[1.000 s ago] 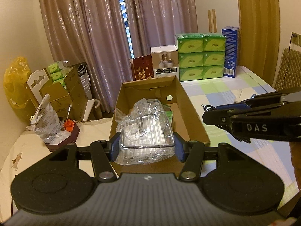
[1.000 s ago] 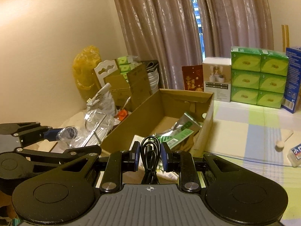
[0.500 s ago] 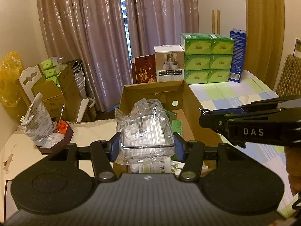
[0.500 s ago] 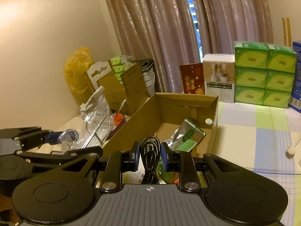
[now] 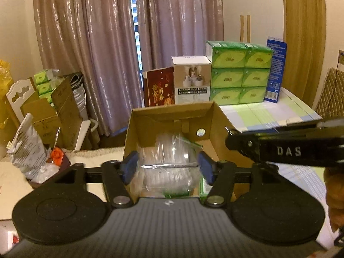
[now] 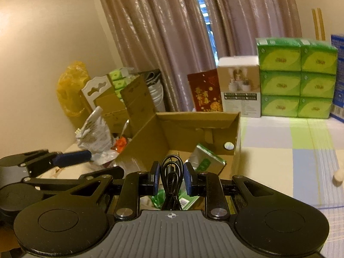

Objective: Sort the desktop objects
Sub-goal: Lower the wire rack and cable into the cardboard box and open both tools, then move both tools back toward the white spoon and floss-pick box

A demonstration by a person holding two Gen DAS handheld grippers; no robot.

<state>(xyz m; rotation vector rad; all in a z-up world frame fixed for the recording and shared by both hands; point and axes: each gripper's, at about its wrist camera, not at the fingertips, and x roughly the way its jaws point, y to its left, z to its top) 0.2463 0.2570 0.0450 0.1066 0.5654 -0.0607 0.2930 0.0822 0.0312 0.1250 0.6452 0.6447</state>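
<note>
Here, view by view:

Left wrist view, left gripper point(image 5: 168, 167): its blue pads stand apart over the open cardboard box point(image 5: 217, 116), the jaws having just been opening.
Left wrist view, clear plastic pack point(image 5: 169, 161): a blurred, transparent wrapped container sits between the pads; a gap shows at the left pad, while contact at the right pad cannot be told through the blur.
Left wrist view, box contents: green packets point(image 5: 202, 190) show beneath the clear pack at about 5 o'clock of it.
Left wrist view, right gripper point(image 5: 231, 137): its black arm, lettered DAS, reaches in from 3 o'clock over the box's right wall.
Left wrist view, backdrop: green tissue packs point(image 5: 238, 78) are stacked at 1 o'clock beyond the box, a white carton point(image 5: 191, 79) and a red envelope pack point(image 5: 160, 90) at 12 o'clock, before brown curtains point(image 5: 90, 38).

Right wrist view, right gripper point(image 6: 171, 175): the jaws are closed tight on a coiled black cable point(image 6: 171, 178), which stands upright between the blue pads.
Right wrist view, cardboard box point(image 6: 193, 118): it lies just ahead at 12 o'clock, a green-and-silver packet point(image 6: 206, 161) leaning inside against its far right corner.
Right wrist view, left gripper point(image 6: 86, 163): it enters from 9 o'clock, one blue-padded finger point(image 6: 72, 158) pointing toward the box's left wall.
Right wrist view, table point(image 6: 279, 142): a checked cloth spreads at 3 o'clock.
</note>
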